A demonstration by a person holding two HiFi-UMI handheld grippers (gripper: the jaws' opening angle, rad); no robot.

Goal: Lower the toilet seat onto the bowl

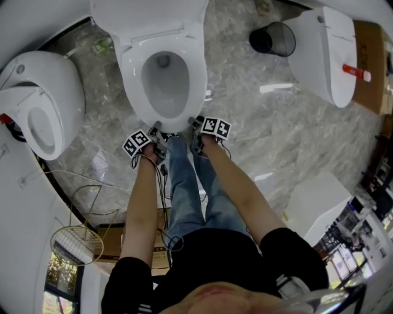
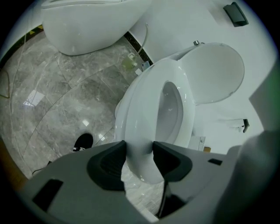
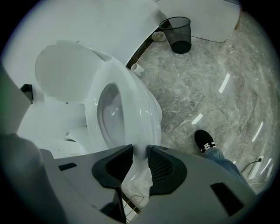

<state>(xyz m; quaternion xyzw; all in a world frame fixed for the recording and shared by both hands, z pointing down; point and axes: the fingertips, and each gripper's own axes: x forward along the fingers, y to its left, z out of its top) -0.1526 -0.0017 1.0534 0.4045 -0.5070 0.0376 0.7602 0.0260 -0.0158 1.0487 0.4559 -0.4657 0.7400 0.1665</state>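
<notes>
The white toilet seat (image 1: pixel 195 80) lies flat on the bowl, and the lid (image 1: pixel 147 12) stands up against the tank. My left gripper (image 1: pixel 158 132) is at the seat's front edge, left of centre. In the left gripper view the jaws (image 2: pixel 139 159) straddle the rounded front of the seat (image 2: pixel 144 100), and both dark pads touch it. My right gripper (image 1: pixel 195 126) is at the front edge, right of centre. In the right gripper view its jaws (image 3: pixel 140 164) pinch the thin front lip of the seat (image 3: pixel 131 96). The raised lid (image 3: pixel 61 70) shows behind.
A second toilet (image 1: pixel 43 104) stands to the left and a third (image 1: pixel 325 52) at the upper right. A black mesh bin (image 1: pixel 273 40) sits between toilets on the marble floor. A wire basket (image 1: pixel 77 242) is at lower left. The person's shoe (image 3: pixel 204 141) is close to the bowl.
</notes>
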